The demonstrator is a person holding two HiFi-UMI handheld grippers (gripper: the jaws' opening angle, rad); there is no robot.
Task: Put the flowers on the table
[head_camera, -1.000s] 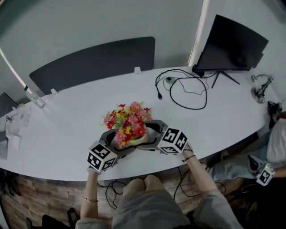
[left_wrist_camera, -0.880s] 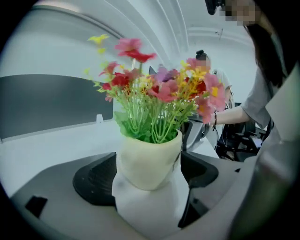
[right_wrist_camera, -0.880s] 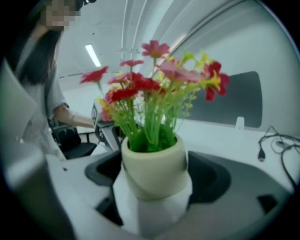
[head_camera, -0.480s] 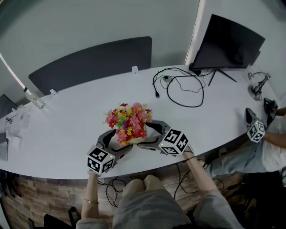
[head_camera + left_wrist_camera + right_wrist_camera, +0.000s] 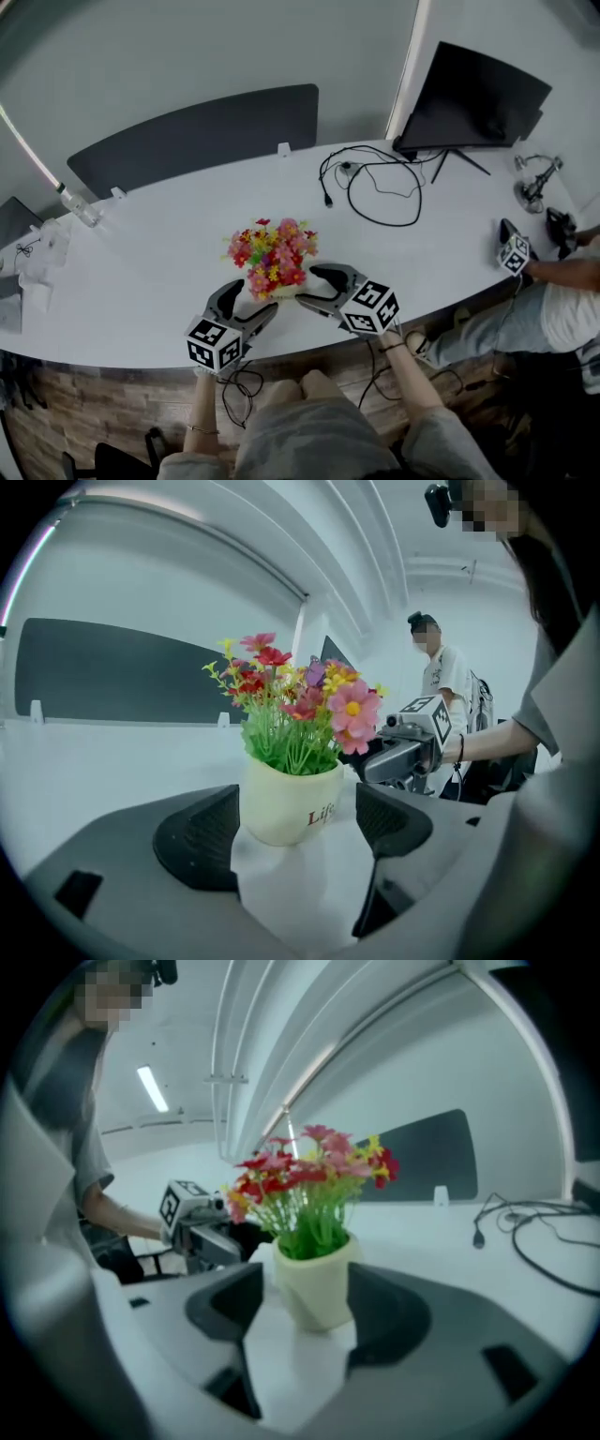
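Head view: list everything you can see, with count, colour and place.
Table: one, white, mid-frame.
Flowers: one bunch, red-pink-yellow, in cream pot, near edge.
Monitor: one, black, far right.
Cables: several, black, beside monitor.
Bottle: one, clear, far left.
Panel: one, dark, behind table.
Other person: one, right edge.
Left tongs: one, grey, left of pot; open, jaws just closed slightly, pot at tips, ungripped.
Right tongs: one, grey, right of pot; open, jaws just closed partway, pot ungripped.

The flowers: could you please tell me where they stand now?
In the head view the flowers stand in their pot on the white table, near its front edge, with the looped black cable behind them to the right.
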